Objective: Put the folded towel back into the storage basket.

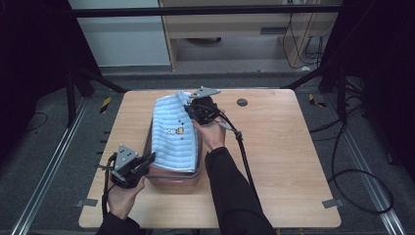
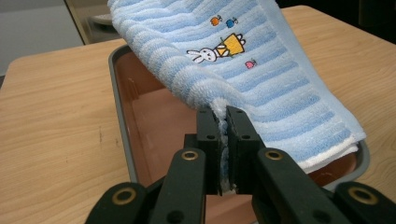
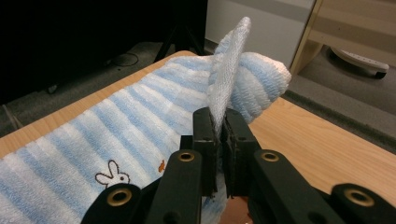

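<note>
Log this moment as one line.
left gripper shut on towel | right gripper shut on towel | towel draped over tray

1. Our left hand comes in from the near edge, holding the left gripper angled forward and to the right, jaws pinched tight on towel cloth.
2. Our right forearm, in a dark sleeve, reaches farther forward.
3. Our right hand holds the right gripper, jaws clamped on cloth too.
</note>
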A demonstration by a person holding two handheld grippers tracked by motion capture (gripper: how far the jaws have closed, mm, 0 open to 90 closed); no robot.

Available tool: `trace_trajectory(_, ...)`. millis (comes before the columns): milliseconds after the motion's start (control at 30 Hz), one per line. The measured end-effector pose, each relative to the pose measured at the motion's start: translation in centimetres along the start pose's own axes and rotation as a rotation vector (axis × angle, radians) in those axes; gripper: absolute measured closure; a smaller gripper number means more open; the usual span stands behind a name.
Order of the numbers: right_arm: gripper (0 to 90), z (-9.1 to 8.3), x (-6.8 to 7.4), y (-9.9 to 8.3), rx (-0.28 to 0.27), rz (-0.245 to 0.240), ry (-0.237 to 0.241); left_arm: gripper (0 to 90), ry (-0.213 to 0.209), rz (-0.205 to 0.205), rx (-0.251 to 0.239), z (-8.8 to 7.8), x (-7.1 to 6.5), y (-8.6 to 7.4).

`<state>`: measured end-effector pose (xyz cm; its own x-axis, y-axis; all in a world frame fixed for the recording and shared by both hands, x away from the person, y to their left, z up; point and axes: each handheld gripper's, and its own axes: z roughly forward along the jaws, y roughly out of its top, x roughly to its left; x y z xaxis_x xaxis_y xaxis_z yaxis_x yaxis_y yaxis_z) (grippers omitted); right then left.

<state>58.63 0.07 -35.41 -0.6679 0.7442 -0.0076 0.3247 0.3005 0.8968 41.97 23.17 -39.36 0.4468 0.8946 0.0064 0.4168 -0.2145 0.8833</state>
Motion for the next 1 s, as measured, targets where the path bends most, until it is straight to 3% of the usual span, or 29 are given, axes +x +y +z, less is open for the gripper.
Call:
trace_trajectory(200,85.4,0.6,-0.2,-0.9,0.019,-0.014,-0.003,84.6,0.001,0.003,0.017,0.5,0.0,-0.5)
trace_trajectory(467,85.3,1.4,0.0,-2.2,0.046,-0.008,0.002,84.5,0.002,0.006,0.053,1.2,-0.2,-1.3)
trace_trajectory(567,85.3,1.9,0.1,-2.9,0.060,0.000,0.007,84.5,-0.002,-0.015,0.073,1.4,-0.2,-1.7)
trace_trajectory(1000,84.8,3.1,0.0,-4.7,0.112,0.006,0.003,84.2,0.012,-0.009,0.127,2.1,0.1,-2.4)
